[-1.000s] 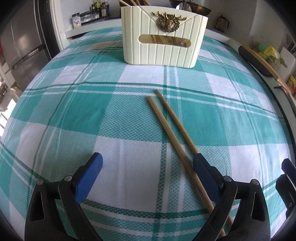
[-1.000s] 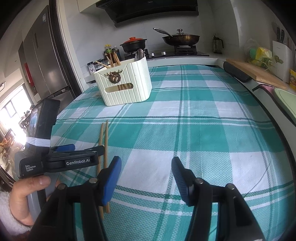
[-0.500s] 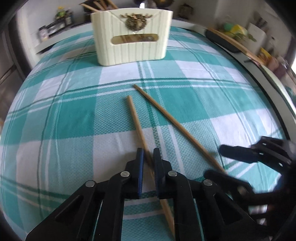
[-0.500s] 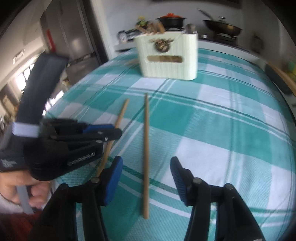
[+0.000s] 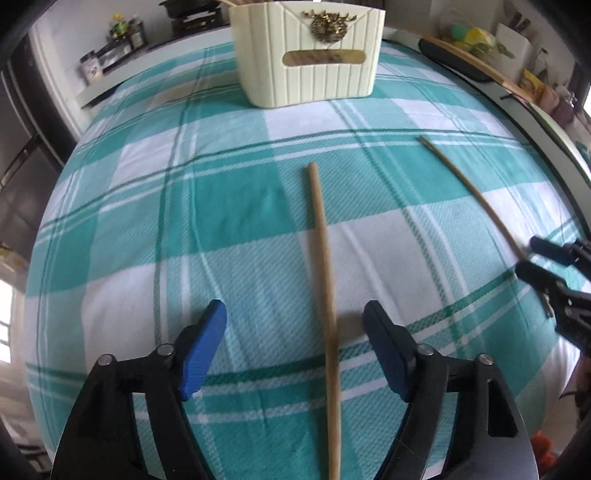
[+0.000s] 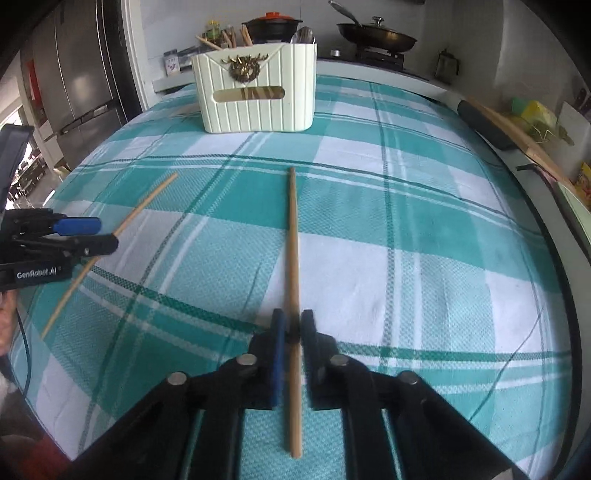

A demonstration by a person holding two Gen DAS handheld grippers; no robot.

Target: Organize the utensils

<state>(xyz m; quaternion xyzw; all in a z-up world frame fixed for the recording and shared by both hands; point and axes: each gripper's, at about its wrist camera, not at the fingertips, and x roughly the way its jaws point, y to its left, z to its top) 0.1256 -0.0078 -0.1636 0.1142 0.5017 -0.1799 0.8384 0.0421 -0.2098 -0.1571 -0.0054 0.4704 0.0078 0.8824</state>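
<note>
Behind right gripper (image 6: 291, 326), chopstick (image 6: 293, 236) end blurred.

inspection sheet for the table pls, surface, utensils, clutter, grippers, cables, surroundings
surface: teal and white checked tablecloth, lying flat
job's things: cream utensil holder at the far side, utensils already in it; left chopstick and right chopstick lie apart on the cloth
clutter: nothing seen on the cloth
grippers: left gripper open, jaws just opening, straddling the left chopstick without touching; right gripper jaws just closing, pads pressed on the right chopstick
cables: thin cable at the left edge
surroundings: fridge, pan and red-lidded pot behind, cutting board to the right
</note>
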